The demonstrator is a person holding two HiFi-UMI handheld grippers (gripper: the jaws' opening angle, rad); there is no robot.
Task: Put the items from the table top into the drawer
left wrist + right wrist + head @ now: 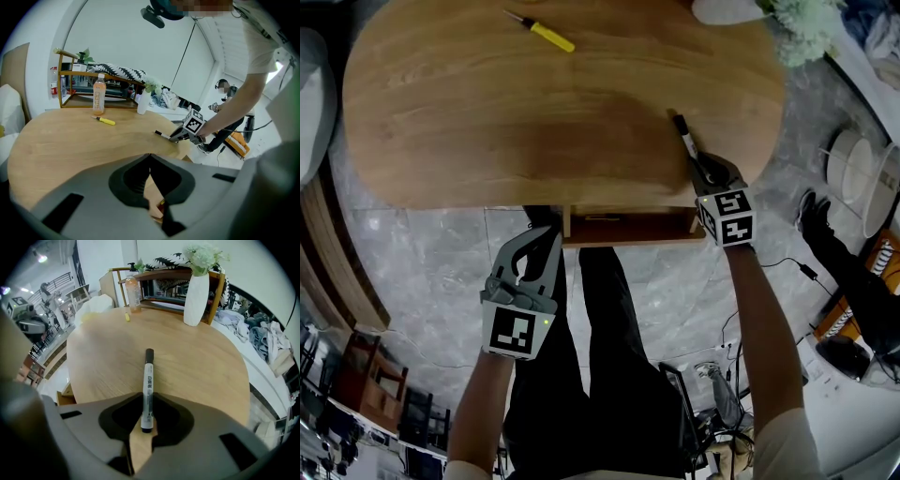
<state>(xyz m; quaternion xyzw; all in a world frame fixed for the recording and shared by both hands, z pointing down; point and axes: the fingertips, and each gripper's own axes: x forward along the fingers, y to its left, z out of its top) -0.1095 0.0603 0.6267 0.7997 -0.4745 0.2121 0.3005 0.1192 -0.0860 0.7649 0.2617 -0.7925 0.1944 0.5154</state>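
A black-and-white marker (683, 136) lies low over the right end of the oval wooden table (534, 112), and my right gripper (705, 169) is shut on its rear end. In the right gripper view the marker (148, 385) runs straight out between the closed jaws toward the table's middle. A yellow screwdriver (546, 33) rests at the table's far side. The drawer (628, 228) stands pulled out under the near edge. My left gripper (539, 246) hangs shut and empty just left of the drawer, below the tabletop edge.
At the table's far end stand a white vase with flowers (196, 291), an orange drink bottle (98, 96) and a wooden shelf rack (75, 84). A cushioned seat (9, 112) sits at the left. Clothes, cables and a shoe (814, 216) lie on the floor to the right.
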